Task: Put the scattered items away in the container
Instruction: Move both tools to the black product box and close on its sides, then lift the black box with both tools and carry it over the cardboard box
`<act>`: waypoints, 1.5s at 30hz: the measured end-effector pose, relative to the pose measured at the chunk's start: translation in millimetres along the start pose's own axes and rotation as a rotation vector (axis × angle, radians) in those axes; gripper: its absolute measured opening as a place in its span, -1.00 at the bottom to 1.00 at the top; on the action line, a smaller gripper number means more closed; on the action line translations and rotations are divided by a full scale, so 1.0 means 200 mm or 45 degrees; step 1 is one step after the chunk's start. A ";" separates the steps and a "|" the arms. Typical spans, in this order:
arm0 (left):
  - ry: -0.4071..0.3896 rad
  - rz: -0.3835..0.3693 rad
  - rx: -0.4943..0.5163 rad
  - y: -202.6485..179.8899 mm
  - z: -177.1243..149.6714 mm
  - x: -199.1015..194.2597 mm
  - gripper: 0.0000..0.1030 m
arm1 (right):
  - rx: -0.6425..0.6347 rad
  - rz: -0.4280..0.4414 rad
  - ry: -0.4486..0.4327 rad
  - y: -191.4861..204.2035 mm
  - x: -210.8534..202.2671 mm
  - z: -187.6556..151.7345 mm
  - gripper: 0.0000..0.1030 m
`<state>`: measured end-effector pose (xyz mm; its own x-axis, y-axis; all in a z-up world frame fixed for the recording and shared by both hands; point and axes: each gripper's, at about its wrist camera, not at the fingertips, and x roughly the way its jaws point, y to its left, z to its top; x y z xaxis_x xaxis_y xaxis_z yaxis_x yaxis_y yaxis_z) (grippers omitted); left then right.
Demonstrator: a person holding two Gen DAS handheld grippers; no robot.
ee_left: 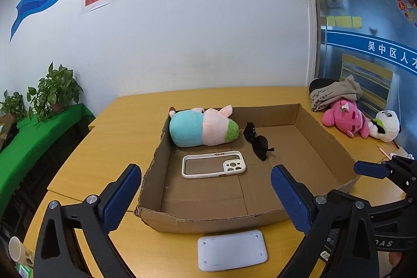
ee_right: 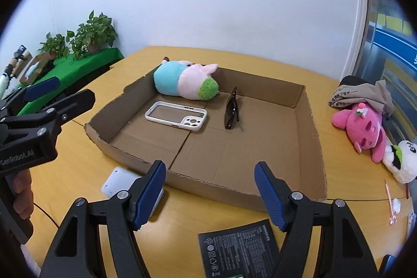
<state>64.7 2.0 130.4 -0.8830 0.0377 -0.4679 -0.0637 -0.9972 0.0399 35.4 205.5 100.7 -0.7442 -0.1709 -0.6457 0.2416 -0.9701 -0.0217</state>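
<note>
A shallow cardboard box [ee_left: 328,137] [ee_right: 310,121] lies on the yellow table. Inside it are a blue-pink-green plush [ee_left: 203,128] [ee_right: 185,82], a white phone case [ee_left: 213,164] [ee_right: 176,116] and black sunglasses [ee_left: 258,141] [ee_right: 232,108]. A white flat plate [ee_left: 232,250] [ee_right: 117,180] lies on the table in front of the box. A black device with a label [ee_right: 237,252] lies near my right gripper. My left gripper [ee_left: 206,197] is open and empty before the box's near wall. My right gripper [ee_right: 209,194] is open and empty at the near wall too.
A pink plush [ee_left: 344,119] [ee_right: 365,129], a panda plush [ee_left: 387,125] [ee_right: 402,160] and a pile of cloth [ee_left: 333,93] [ee_right: 365,93] lie at the table's right. A pink pen [ee_right: 389,202] lies at the right edge. Potted plants [ee_left: 52,90] stand on a green-covered bench at the left.
</note>
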 end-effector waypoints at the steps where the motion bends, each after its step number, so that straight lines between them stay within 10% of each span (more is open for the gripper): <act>1: 0.005 0.005 0.000 0.00 0.00 0.00 0.97 | 0.007 0.015 0.004 0.00 0.00 -0.01 0.37; 9: 0.092 -0.096 0.023 -0.07 -0.08 0.03 0.98 | 0.028 0.065 0.019 -0.14 -0.03 -0.15 0.37; 22: 0.542 -0.817 0.078 -0.50 -0.43 0.39 0.98 | -0.271 0.285 0.249 -0.32 -0.09 -0.72 0.51; 45: 0.719 -1.047 0.099 -0.72 -0.55 0.56 0.79 | -0.376 0.356 0.278 -0.32 0.19 -0.77 0.67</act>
<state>26.0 142.8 -25.5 -0.2021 0.6572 -0.7261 -0.6037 -0.6674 -0.4360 87.7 287.3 -39.2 -0.4845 -0.3481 -0.8026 0.6050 -0.7960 -0.0200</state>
